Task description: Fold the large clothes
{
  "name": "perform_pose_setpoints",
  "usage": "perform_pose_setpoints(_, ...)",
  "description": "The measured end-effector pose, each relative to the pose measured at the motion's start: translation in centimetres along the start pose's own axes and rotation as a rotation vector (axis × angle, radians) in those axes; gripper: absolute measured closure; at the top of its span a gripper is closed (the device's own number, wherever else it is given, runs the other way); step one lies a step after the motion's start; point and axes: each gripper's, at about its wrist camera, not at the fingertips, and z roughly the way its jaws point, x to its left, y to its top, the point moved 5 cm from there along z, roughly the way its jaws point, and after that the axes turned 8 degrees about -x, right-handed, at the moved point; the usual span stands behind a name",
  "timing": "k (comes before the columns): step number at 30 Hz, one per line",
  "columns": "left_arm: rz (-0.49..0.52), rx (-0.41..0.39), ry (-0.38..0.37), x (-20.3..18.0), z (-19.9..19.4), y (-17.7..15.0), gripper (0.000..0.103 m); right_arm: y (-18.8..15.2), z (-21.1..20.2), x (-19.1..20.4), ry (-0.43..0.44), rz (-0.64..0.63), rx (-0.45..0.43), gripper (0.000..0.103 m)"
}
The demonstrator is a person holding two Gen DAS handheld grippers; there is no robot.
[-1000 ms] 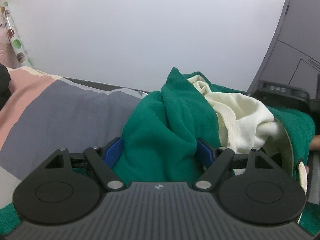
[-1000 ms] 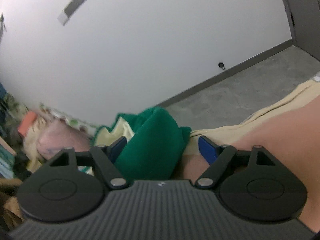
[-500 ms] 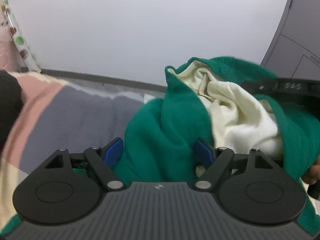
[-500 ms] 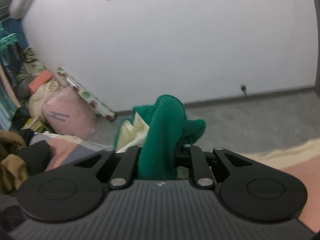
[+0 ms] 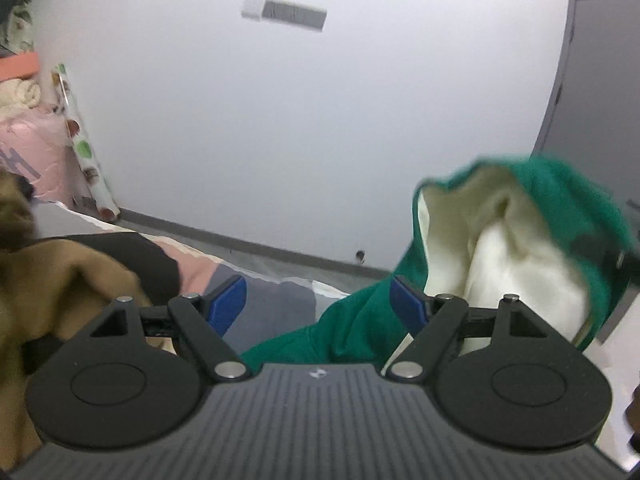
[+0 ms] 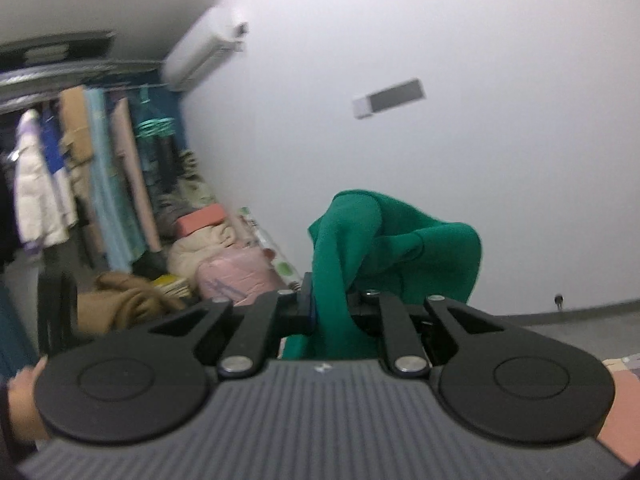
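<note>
The large green garment (image 6: 400,248) hangs lifted in the air, a bunched fold of it pinched in my right gripper (image 6: 332,312), which is shut on it. In the left wrist view the same green garment (image 5: 352,332) shows its cream lining (image 5: 512,264), raised at the right. My left gripper (image 5: 316,304) stands open and wide. The green cloth lies low between its fingers and against the right blue pad (image 5: 406,304), while the left blue pad (image 5: 226,304) is bare.
A tan garment (image 5: 60,280) lies on the patchwork bed cover (image 5: 272,304) at the left. A grey door (image 5: 600,80) is at the right. Hanging clothes (image 6: 80,160), a pink bundle (image 6: 236,272) and stacked items fill the far left. A hand (image 6: 20,392) shows at the edge.
My right gripper's jaws closed on the green fold and rose with it. My left gripper also rose, and the cloth that filled its open jaws has slid toward its right finger.
</note>
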Motion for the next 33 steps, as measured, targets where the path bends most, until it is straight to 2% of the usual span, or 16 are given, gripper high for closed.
perform_pose_setpoints(3, -0.014, -0.023, -0.006, -0.1, -7.2, 0.3, 0.021, -0.9, -4.8, 4.2, 0.024, -0.08, 0.015, 0.09)
perform_pose_setpoints(6, -0.018, -0.035, -0.019, -0.6, -13.5, -0.8, 0.021, -2.7, -8.5, 8.2, 0.063, -0.17, 0.073, 0.09)
perform_pose_setpoints(10, -0.053, -0.005, -0.047, -1.0, -21.0, -4.4, 0.021, -7.0, -13.2, 12.9, 0.103, -0.262, 0.181, 0.09)
perform_pose_setpoints(12, -0.075, 0.026, -0.062, -1.5, -24.1, -6.5, 0.021, -9.5, -15.3, 14.2, 0.095, -0.279, 0.236, 0.09)
perform_pose_setpoints(15, -0.079, 0.08, -0.079, -2.7, -26.6, -10.7, 0.021, -13.9, -17.5, 14.5, 0.043, -0.254, 0.309, 0.09)
perform_pose_setpoints(19, -0.084, 0.171, -0.13, -4.4, -27.4, -16.3, 0.021, -17.8, -18.8, 13.6, -0.055, -0.15, 0.375, 0.088)
perform_pose_setpoints(22, -0.079, 0.219, -0.137, -5.5, -26.8, -19.6, 0.021, -19.3, -19.5, 13.7, -0.101, -0.095, 0.412, 0.086)
perform_pose_setpoints(24, -0.054, 0.24, -0.139, -5.9, -25.7, -20.7, 0.021, -19.1, -19.8, 13.3, -0.112, -0.018, 0.417, 0.077)
perform_pose_setpoints(26, -0.042, 0.23, -0.152, -6.1, -25.5, -21.1, 0.021, -18.8, -20.5, 13.1, -0.113, 0.043, 0.418, 0.051)
perform_pose_setpoints(28, -0.069, 0.22, -0.165, -5.5, -25.0, -21.1, 0.021, -18.2, -21.8, 12.7, -0.116, 0.118, 0.375, 0.038)
perform_pose_setpoints(31, -0.104, 0.215, -0.168, -4.8, -24.5, -21.0, 0.021, -17.5, -23.2, 11.4, -0.136, 0.232, 0.333, 0.036)
perform_pose_setpoints(33, -0.115, 0.216, -0.162, -4.7, -24.5, -20.8, 0.021, -16.7, -24.0, 10.3, -0.163, 0.287, 0.274, 0.036)
